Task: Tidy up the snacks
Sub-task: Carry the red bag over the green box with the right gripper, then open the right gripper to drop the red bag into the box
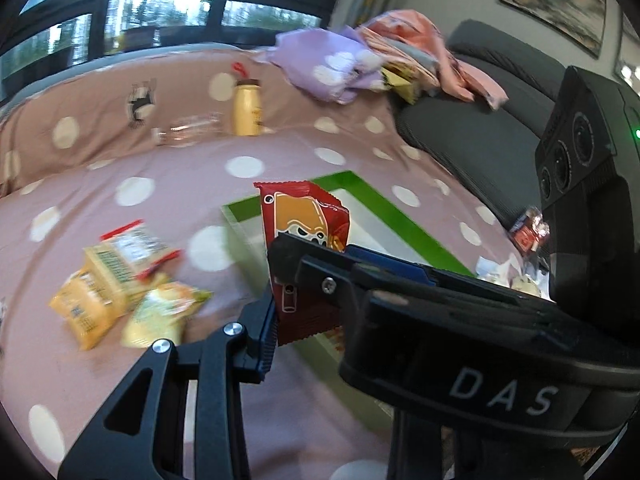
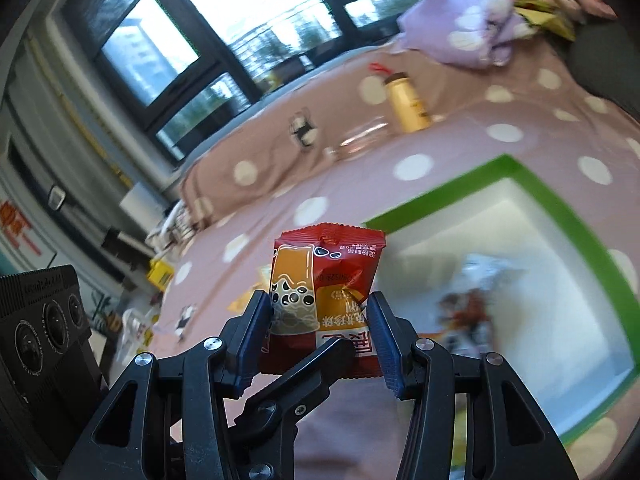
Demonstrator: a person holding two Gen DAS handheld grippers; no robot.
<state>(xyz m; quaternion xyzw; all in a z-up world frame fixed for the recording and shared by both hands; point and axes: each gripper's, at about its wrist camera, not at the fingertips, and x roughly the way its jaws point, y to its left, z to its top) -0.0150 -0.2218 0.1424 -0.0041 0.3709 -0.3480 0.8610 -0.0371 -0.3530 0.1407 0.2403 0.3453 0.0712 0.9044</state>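
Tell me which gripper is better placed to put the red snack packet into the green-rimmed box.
Right. The right gripper clamps the red packet between its pads, with the green-rimmed box just ahead to its right.

This is a home — a bedroom or a living room with a bed in it. A bed [image 1: 160, 184] fills most of both views, covered with a pink sheet with white polka dots. Crumpled bedding and clothes [image 1: 360, 60] in lilac and pink are heaped at its far corner. Beside the bed stands a dark grey sofa [image 1: 480, 120], and a framed picture [image 1: 556, 0] hangs on the wall above it. Behind the bed a large black-framed window [image 2: 224, 40] shows trees and tall buildings outside. A yellow bottle [image 1: 248, 109] stands on the bed, and snack packets [image 1: 120, 280] lie scattered on the sheet — domestic clutter.
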